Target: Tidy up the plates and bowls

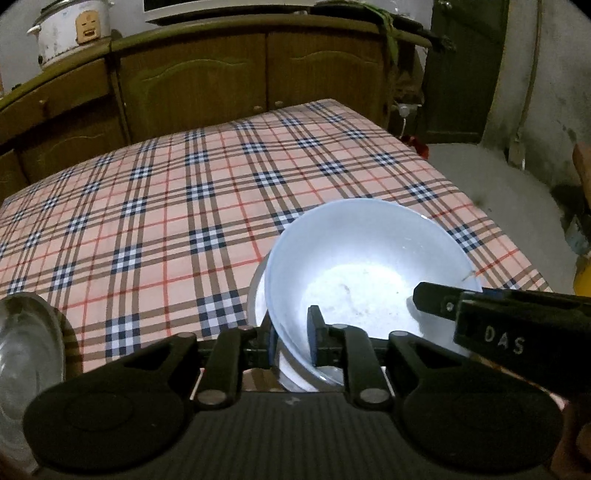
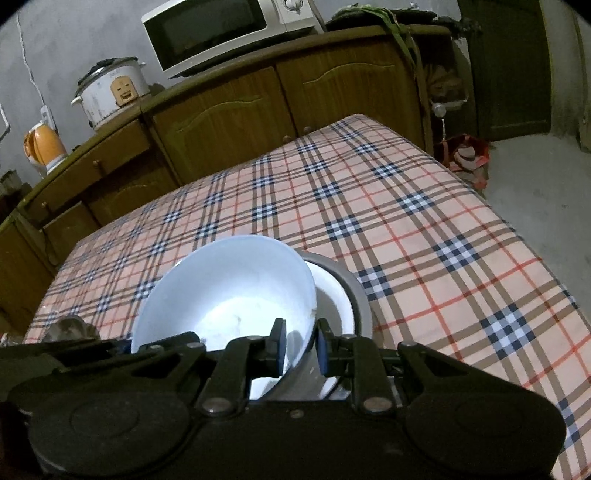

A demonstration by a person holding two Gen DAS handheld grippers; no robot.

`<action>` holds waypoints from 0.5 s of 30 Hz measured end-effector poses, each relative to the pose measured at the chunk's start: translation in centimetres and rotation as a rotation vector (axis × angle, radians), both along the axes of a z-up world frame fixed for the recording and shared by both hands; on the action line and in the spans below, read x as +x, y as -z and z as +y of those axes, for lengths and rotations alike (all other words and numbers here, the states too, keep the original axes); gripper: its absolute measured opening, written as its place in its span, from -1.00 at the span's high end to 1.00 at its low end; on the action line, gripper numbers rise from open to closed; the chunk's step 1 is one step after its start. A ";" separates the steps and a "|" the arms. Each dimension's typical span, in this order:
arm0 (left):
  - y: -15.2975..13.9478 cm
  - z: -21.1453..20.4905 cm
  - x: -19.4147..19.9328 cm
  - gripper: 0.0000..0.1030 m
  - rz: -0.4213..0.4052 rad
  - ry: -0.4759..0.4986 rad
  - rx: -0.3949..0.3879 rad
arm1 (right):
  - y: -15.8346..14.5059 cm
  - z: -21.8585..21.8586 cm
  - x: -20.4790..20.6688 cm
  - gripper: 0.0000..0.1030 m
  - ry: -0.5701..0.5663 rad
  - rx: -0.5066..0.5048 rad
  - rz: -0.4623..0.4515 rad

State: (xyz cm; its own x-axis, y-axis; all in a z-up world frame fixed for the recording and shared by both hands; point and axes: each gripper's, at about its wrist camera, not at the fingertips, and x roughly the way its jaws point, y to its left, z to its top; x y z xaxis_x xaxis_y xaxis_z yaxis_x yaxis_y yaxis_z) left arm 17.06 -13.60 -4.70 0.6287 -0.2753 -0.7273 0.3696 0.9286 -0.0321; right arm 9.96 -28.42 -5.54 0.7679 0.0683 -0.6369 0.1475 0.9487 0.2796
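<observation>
We see a white bowl (image 1: 369,266) held tilted over the plaid tablecloth (image 1: 166,192), pinched from two sides. In the left wrist view the left gripper (image 1: 293,341) is clamped on the bowl's near wall at about 6 o'clock, one finger outside the rim and the other inside. The right gripper (image 1: 480,310) reaches in from 4 o'clock. In the right wrist view the right gripper (image 2: 301,345) is closed on the bowl's (image 2: 229,288) rim at its 4 o'clock edge, the wall caught between the two blue pads (image 2: 281,345).

Just beneath the bowl, toward 3 o'clock in that view, sits a second white dish with a grey rim (image 2: 343,291); we cannot tell whether the two touch. A metal plate (image 1: 26,354) lies at 8 o'clock in the left view. Behind the table stand wooden cabinets (image 2: 236,118), a rice cooker (image 2: 110,92) and a microwave (image 2: 221,33).
</observation>
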 end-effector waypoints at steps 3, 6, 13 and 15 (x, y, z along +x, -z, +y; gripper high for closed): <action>0.4 -0.5 -0.2 0.62 0.000 0.014 0.013 | 0.2 0.0 0.0 0.55 0.000 -0.031 0.000; 0.7 -0.9 -0.4 0.57 -0.005 0.028 0.027 | 0.4 -0.2 -0.1 0.55 0.001 -0.040 0.004; 0.9 -1.2 -0.4 0.45 0.008 0.040 0.025 | 0.2 0.0 0.0 0.55 -0.013 -0.068 0.005; 0.9 -1.1 -0.3 0.38 0.016 0.037 0.010 | 0.2 0.3 0.0 0.55 -0.018 -0.089 0.004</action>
State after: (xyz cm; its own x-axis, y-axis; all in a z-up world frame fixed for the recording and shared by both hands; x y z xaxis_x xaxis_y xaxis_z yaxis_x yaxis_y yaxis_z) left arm 16.77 -14.72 -5.59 0.6067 -0.2911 -0.7397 0.4033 0.9146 -0.0292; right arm 9.96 -28.12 -5.77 0.7647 0.0249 -0.6439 0.1315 0.9722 0.1938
